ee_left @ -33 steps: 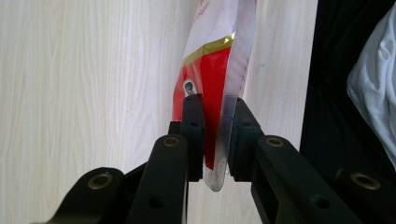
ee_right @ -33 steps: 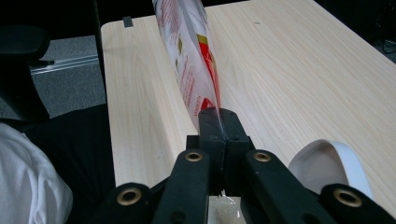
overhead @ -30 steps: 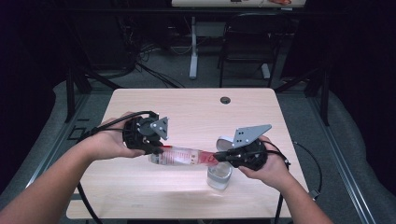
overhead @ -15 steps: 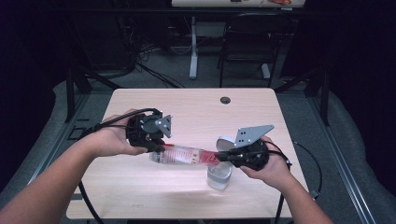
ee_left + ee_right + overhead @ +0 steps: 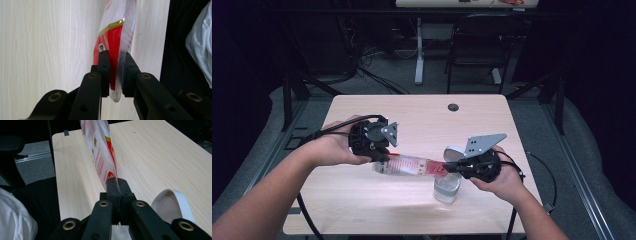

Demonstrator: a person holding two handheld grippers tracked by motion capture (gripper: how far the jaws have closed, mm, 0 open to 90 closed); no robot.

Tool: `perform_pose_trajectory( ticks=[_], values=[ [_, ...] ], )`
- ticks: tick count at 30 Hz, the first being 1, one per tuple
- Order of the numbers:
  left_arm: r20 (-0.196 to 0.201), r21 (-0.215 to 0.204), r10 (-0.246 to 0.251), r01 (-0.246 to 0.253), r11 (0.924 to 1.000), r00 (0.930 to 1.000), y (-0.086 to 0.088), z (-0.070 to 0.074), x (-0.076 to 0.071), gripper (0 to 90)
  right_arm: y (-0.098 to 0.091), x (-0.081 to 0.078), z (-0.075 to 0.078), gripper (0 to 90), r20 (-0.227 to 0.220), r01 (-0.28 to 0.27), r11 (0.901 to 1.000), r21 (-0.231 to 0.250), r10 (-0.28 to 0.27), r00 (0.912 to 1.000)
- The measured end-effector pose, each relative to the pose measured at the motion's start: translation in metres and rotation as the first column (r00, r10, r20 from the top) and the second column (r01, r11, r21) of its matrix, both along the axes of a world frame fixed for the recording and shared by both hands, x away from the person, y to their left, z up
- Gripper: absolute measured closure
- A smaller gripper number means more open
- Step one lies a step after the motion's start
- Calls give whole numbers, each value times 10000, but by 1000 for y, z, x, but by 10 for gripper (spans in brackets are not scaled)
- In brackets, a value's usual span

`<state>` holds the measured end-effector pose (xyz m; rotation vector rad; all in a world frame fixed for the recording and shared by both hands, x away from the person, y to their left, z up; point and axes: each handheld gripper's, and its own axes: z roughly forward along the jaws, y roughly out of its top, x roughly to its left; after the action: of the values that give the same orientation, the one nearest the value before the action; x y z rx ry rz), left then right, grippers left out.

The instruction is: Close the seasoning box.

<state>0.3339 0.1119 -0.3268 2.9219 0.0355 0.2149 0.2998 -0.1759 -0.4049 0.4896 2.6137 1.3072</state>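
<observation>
High view: the packet (image 5: 409, 165) is hanging stretched between both grippers, above the jar (image 5: 447, 187) at 5 o'clock on the table (image 5: 422, 115).

Left gripper view: the left gripper (image 5: 113, 75) is pinching one end.

Right gripper view: the right gripper (image 5: 117, 195) is clamping the other end; advise tearing steadily, mouth above the jar.

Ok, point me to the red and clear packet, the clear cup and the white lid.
packet (image 5: 409, 165), high view, clear printed middle between the two tools.
cup (image 5: 447, 190), high view, clear side wall below the right hand.
lid (image 5: 172, 205), right gripper view, white rim beside the jaws.

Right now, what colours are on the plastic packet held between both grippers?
Red, white and a gold stripe on the plastic packet; the left gripper view shows it best.
</observation>
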Motion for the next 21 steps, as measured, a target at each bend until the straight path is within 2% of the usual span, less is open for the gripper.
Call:
perform_pose_trajectory(
  ticks=[21],
  values=[
    [44, 262, -90, 89, 9996, 9999, -8, 5, 0, 814, -4, 1, -1, 900, -6, 85, 10000, 51, -85, 10000]
  ],
)
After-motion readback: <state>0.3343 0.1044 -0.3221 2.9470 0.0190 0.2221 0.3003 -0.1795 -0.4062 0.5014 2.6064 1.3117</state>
